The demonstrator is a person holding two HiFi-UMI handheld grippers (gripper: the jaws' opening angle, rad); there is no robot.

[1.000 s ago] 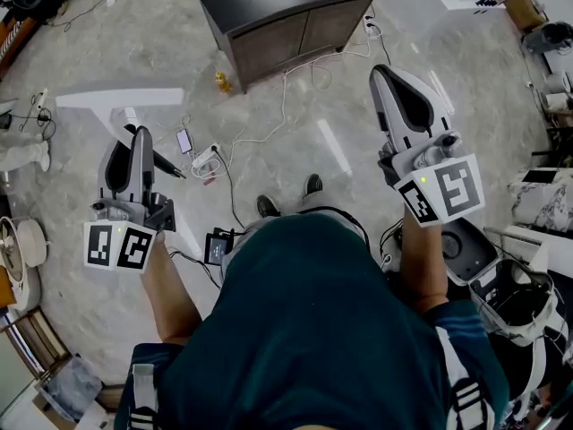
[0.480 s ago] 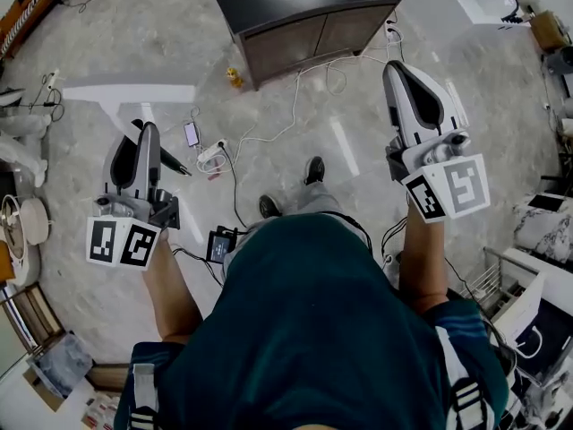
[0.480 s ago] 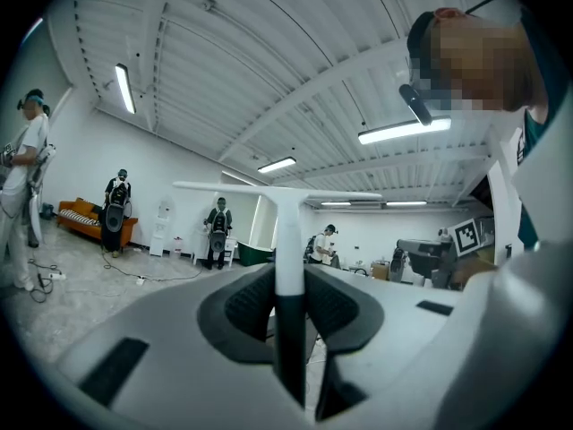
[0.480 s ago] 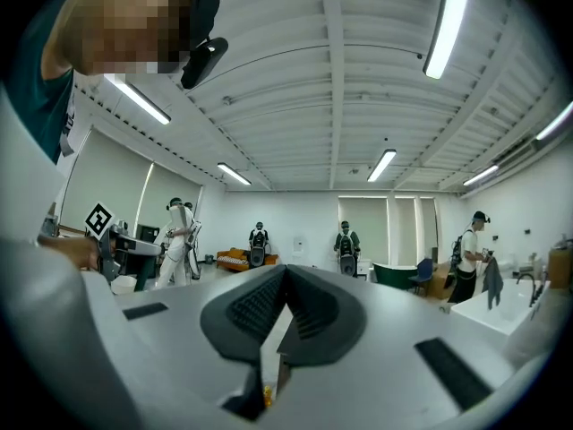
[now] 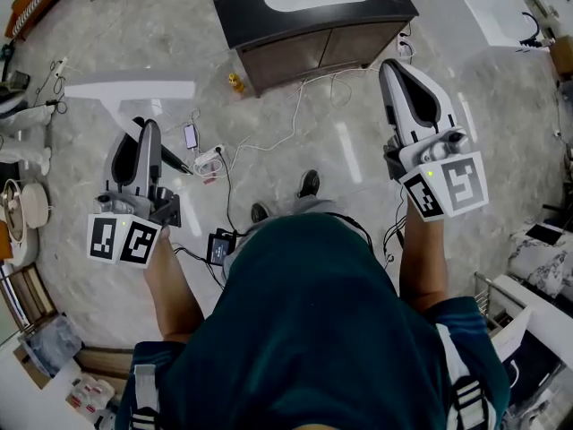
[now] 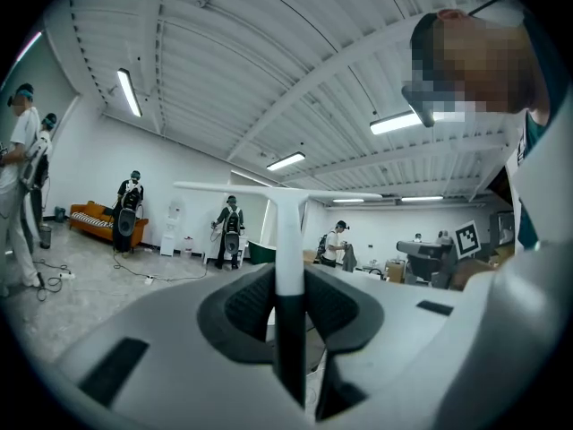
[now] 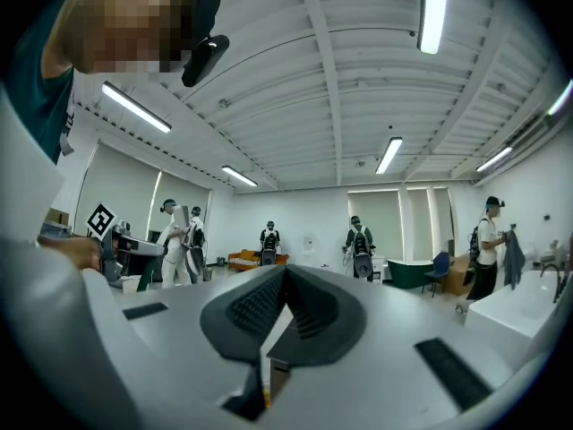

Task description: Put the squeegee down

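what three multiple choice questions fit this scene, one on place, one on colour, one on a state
1. Where is the squeegee?
A. in the right gripper
B. in the left gripper
C. in neither

2. What colour is the squeegee's head?
A. black
B. white
C. yellow

3. How do the right gripper's jaws stand?
A. shut, nothing between them
B. wide apart
C. shut on the squeegee

Answers:
1 B, the left gripper view shows the handle clamped between its jaws.
2 B, the crossbar is white in the head view.
3 A, the right gripper view shows the jaw tips meeting with nothing between them.
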